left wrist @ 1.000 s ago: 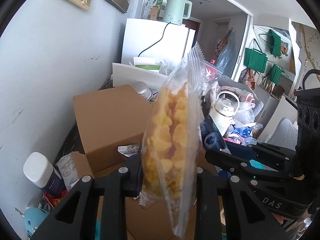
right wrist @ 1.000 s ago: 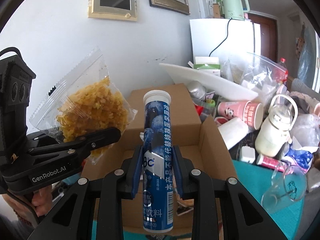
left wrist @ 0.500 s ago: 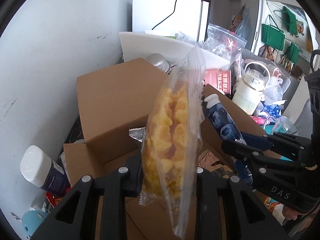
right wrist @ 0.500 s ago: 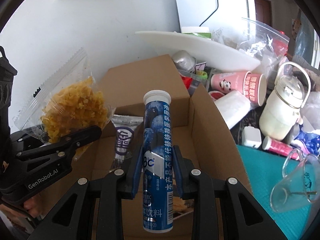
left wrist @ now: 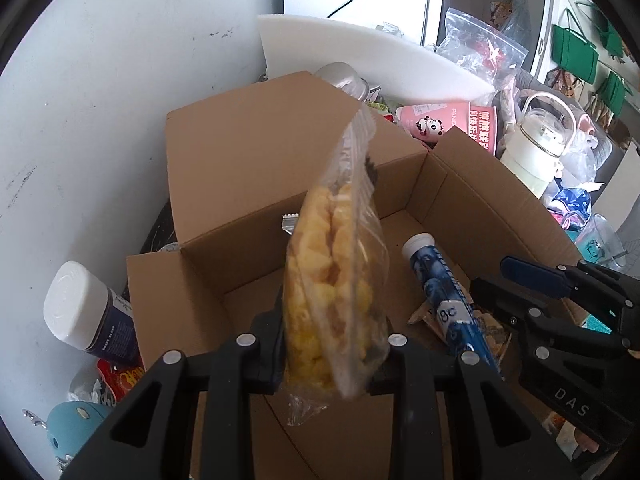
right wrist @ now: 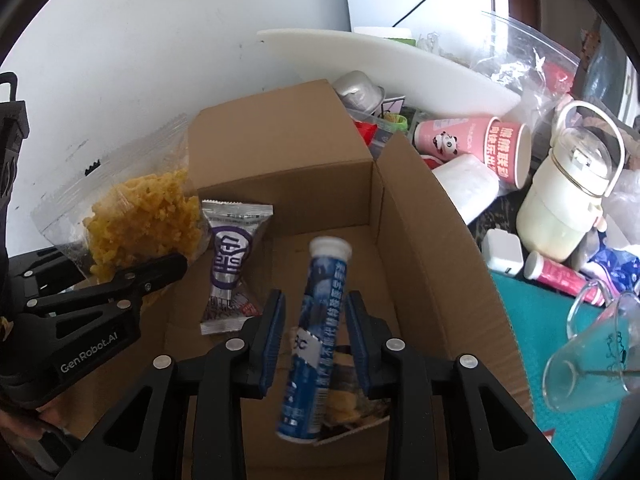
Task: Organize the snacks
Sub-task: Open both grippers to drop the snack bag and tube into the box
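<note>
A clear bag of yellow puffed snacks (left wrist: 332,280) stands upright in my left gripper (left wrist: 332,344), which is shut on its lower part above the open cardboard box (left wrist: 248,168). In the right wrist view that bag (right wrist: 140,216) and the left gripper (right wrist: 132,280) hang over the box's left side. My right gripper (right wrist: 316,332) is opening. The blue tube with a white cap (right wrist: 320,308) tilts loose between its blue pads with gaps on both sides, blurred, over the box floor. A silver and purple snack packet (right wrist: 230,264) leans inside the box (right wrist: 420,240).
A white wall runs along the left. A white-capped dark bottle (left wrist: 84,312) stands left of the box. Behind and right are a white foam board (left wrist: 360,52), pink paper cups (right wrist: 472,148), a cream jug (right wrist: 564,208) and a glass cup (right wrist: 592,352) on a teal mat (right wrist: 540,328).
Both grippers have come down over the open box and tipped downward. The right jaws have parted and the blue tube, held upright before, now leans loose between them. The left still clamps the bag.
</note>
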The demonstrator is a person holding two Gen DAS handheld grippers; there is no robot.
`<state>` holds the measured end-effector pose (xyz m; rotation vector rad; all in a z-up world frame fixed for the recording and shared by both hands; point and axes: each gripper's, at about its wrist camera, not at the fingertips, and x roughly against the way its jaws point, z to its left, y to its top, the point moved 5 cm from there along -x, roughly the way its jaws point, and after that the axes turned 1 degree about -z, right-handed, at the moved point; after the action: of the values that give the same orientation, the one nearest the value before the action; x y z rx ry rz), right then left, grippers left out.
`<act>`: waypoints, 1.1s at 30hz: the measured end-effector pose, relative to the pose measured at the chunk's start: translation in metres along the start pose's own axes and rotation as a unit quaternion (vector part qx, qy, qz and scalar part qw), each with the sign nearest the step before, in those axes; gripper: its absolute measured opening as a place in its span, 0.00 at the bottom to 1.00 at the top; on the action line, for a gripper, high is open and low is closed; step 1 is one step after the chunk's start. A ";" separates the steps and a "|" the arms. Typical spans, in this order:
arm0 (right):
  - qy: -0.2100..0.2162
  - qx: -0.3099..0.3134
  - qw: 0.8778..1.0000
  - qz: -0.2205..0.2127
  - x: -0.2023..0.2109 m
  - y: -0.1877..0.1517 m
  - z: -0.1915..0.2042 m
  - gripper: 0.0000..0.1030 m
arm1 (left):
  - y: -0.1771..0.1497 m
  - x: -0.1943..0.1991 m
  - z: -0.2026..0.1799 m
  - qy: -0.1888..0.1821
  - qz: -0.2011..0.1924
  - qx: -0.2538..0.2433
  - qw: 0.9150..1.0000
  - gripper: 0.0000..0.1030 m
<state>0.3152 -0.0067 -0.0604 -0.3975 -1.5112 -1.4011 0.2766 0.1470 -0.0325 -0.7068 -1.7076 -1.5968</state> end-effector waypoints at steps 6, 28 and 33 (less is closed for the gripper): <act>-0.008 -0.009 1.000 0.000 0.008 0.000 -0.003 0.42 | 0.000 0.007 0.001 -0.003 -0.004 0.003 1.000 0.30; -0.053 -0.020 0.996 -0.072 0.094 0.001 -0.007 0.48 | 0.006 0.083 -0.027 -0.039 -0.080 -0.033 0.995 0.58; -0.069 -0.017 0.993 -0.092 0.125 -0.003 -0.006 0.49 | 0.003 0.112 -0.039 -0.065 -0.109 -0.048 0.991 0.58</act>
<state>0.2598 -0.0594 0.0386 -0.3908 -1.6722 -1.5726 0.2145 0.1020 0.0575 -0.7039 -1.8644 -1.8281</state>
